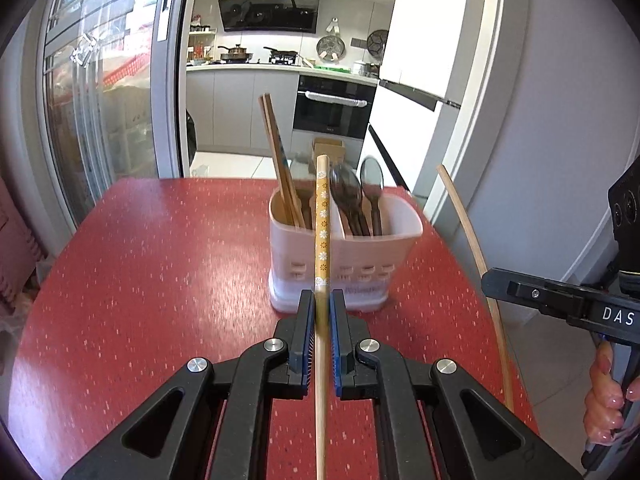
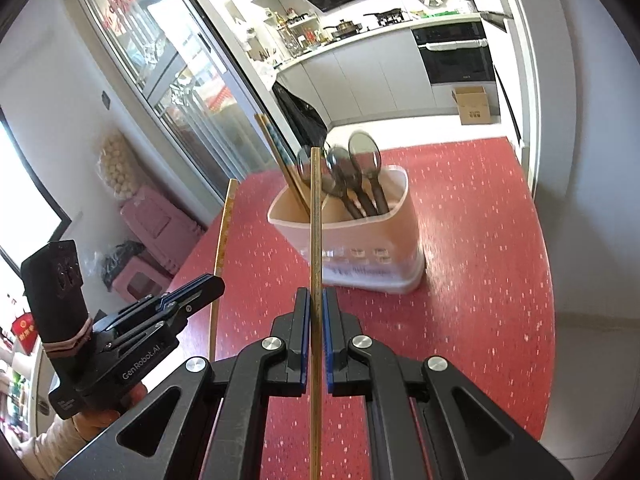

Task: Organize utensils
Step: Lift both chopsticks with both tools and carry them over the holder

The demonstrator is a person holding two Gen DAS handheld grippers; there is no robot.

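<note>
Both claws are clenched, each on one chopstick: my left claw (image 1: 322, 300) pinches the patterned stick (image 1: 322, 216), my right claw (image 2: 316, 300) the plain stick (image 2: 316, 216). Each stick runs lengthwise between its pads, tip pointing forward and up. Ahead on the red table (image 1: 160, 260) stands the caddy (image 1: 344, 248), chopsticks (image 1: 280, 160) in its left compartment, spoons (image 1: 356, 196) right. My left claw looks better lined up with that chopstick side.
</note>
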